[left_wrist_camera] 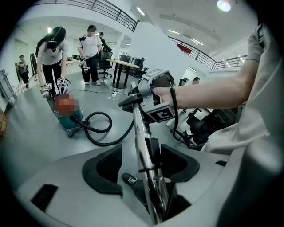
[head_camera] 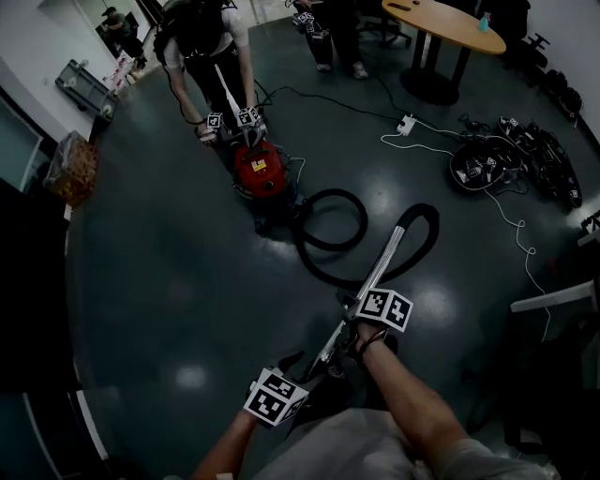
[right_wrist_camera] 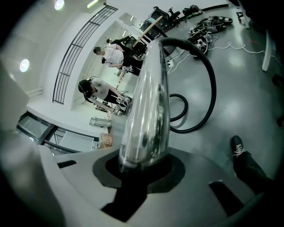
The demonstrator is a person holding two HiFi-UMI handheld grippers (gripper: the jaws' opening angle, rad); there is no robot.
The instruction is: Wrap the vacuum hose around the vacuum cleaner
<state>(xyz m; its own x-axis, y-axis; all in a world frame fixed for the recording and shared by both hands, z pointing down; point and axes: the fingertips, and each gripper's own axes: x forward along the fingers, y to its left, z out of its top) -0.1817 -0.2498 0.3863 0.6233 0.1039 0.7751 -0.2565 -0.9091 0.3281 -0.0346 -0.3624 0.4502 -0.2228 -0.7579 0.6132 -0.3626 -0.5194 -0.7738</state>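
Observation:
The red vacuum cleaner (head_camera: 255,171) stands on the dark floor ahead; in the left gripper view it shows at mid-left (left_wrist_camera: 71,120). Its black hose (head_camera: 330,247) (left_wrist_camera: 106,142) (right_wrist_camera: 212,84) loops over the floor and arcs up to a chrome wand (head_camera: 380,267) (left_wrist_camera: 142,133) (right_wrist_camera: 148,102). My right gripper (head_camera: 367,302) (right_wrist_camera: 142,166) is shut on the wand's upper part. Lower down, my left gripper (head_camera: 309,370) (left_wrist_camera: 142,164) stands wide open, with the wand running between its pads without touching them.
Another person (head_camera: 202,47) bends over the vacuum cleaner with two grippers. A power strip with a white cable (head_camera: 406,124) and a heap of gear (head_camera: 511,155) lie at the right. A round table (head_camera: 450,23) stands at the back. My shoe (right_wrist_camera: 237,146) is below.

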